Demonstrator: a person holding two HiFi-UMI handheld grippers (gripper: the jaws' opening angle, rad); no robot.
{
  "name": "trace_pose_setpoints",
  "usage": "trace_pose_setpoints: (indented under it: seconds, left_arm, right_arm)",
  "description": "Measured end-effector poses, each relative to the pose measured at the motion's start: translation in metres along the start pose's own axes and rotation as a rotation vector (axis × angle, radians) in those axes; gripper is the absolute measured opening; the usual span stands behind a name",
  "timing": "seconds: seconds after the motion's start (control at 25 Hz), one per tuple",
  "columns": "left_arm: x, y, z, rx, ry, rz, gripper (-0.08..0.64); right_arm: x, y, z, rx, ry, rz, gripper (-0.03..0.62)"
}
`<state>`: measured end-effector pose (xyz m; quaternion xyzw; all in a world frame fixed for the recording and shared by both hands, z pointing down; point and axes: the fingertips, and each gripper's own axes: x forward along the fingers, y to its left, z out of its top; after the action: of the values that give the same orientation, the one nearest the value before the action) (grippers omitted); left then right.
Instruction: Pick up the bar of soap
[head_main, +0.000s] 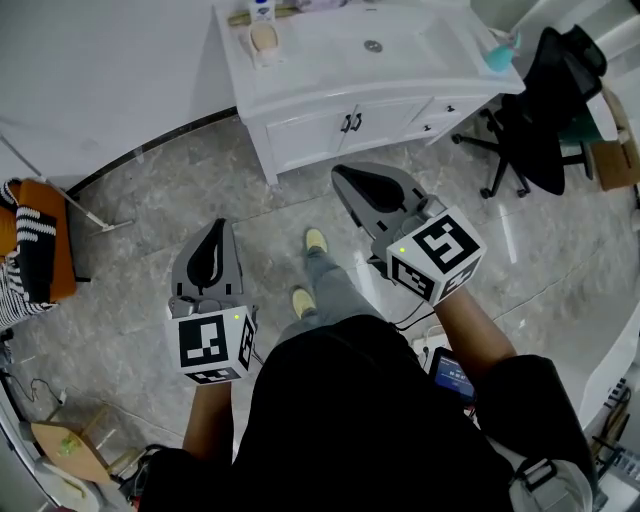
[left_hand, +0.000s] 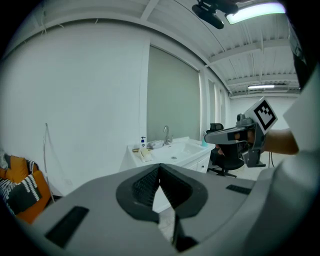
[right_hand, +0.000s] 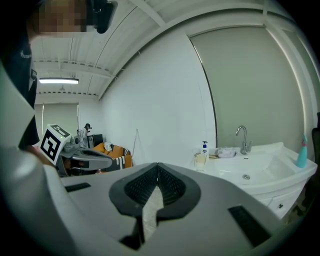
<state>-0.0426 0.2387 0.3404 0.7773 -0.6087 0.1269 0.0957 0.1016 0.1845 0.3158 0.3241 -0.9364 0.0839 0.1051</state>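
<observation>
The pale bar of soap (head_main: 263, 38) lies in a small dish at the left end of the white vanity top (head_main: 330, 60), beside a pump bottle (head_main: 262, 10). It also shows far ahead as the soap (left_hand: 145, 153) in the left gripper view and the soap (right_hand: 201, 159) in the right gripper view. My left gripper (head_main: 217, 229) (left_hand: 160, 167) and right gripper (head_main: 343, 176) (right_hand: 157, 166) hover over the floor, well short of the vanity. Both are shut with nothing between their jaws.
A sink basin with a faucet (right_hand: 243, 139) fills the vanity's middle, and a teal bottle (head_main: 499, 56) stands at its right end. A black office chair (head_main: 545, 100) is right of the vanity. An orange seat with striped cloth (head_main: 35, 250) and a leaning pole (head_main: 60, 190) are at left.
</observation>
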Motion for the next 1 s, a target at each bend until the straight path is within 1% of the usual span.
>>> trace_pose_setpoints:
  seconds: [0.16, 0.36, 0.6, 0.8, 1.0]
  left_arm:
    - [0.031, 0.006, 0.004, -0.008, 0.016, 0.006, 0.009]
    - [0.075, 0.013, 0.011, -0.008, 0.038, 0.015, 0.009]
    - [0.129, 0.013, 0.013, -0.005, 0.092, -0.011, 0.009]
    - [0.165, 0.014, 0.028, -0.009, 0.089, -0.006, 0.009]
    - [0.186, 0.016, 0.044, 0.000, 0.085, 0.005, 0.009]
  right_arm:
    - [0.020, -0.029, 0.000, 0.021, 0.005, 0.003, 0.008]
    - [0.043, -0.066, 0.007, 0.025, 0.006, 0.021, 0.008]
    - [0.068, -0.112, 0.006, 0.034, 0.026, 0.021, 0.008]
    - [0.083, -0.146, 0.006, 0.063, 0.034, 0.023, 0.008]
    - [0.095, -0.167, 0.013, 0.079, 0.025, 0.041, 0.008]
